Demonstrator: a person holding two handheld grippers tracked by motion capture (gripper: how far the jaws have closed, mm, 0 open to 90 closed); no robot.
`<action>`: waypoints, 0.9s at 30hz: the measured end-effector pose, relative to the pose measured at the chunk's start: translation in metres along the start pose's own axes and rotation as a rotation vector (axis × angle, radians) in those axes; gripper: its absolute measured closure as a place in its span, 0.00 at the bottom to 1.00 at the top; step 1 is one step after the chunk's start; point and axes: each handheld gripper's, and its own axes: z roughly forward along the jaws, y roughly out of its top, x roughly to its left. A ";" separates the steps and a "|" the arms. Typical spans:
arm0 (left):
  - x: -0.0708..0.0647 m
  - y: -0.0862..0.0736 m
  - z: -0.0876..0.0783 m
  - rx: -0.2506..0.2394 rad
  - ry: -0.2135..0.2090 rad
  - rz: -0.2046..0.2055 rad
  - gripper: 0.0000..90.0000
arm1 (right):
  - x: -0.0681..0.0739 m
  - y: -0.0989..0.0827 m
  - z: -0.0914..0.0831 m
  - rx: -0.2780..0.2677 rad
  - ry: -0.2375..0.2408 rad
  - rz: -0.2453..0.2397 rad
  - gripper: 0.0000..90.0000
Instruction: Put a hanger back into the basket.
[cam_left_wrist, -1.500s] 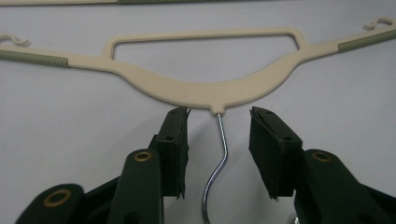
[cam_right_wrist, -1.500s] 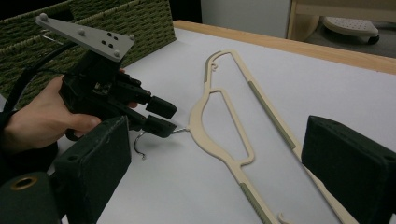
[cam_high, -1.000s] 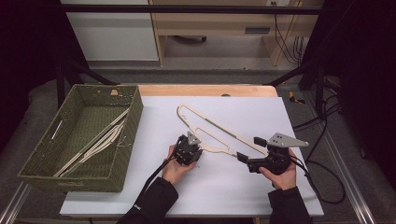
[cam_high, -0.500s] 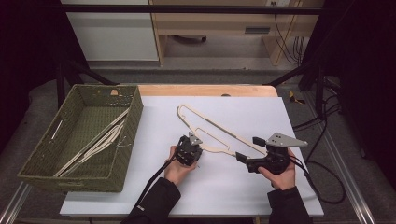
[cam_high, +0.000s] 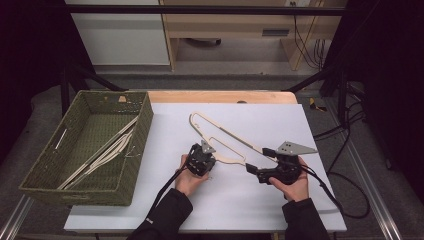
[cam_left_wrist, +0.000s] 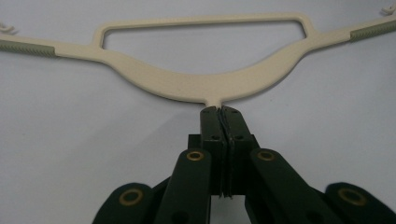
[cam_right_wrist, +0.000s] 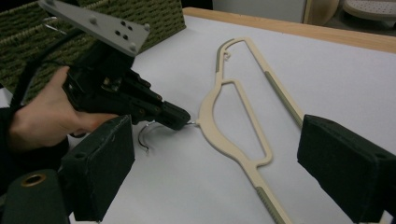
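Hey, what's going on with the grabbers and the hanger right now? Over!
Left gripper shut on hanger hook neck. Right gripper open, hanger lying between its jaws. Basket alongside, nothing blocking.

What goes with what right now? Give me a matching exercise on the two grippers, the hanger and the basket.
1 left gripper
2 right gripper
3 hanger
4 basket

a lying flat on the white table
b jaws wide open
c holds more hangers
d shut on the metal hook

Pairs: 1-d, 2-b, 3-a, 4-c
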 end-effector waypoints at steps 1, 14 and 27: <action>0.001 0.001 -0.002 0.001 0.003 0.006 0.99 | 0.000 -0.001 0.003 0.005 -0.003 -0.002 0.13; 0.004 0.009 -0.030 0.029 0.027 0.048 0.99 | 0.006 -0.006 0.039 0.072 0.038 -0.023 0.18; -0.001 0.022 -0.047 0.043 0.024 0.097 0.99 | 0.018 -0.003 0.080 0.132 0.041 -0.086 0.23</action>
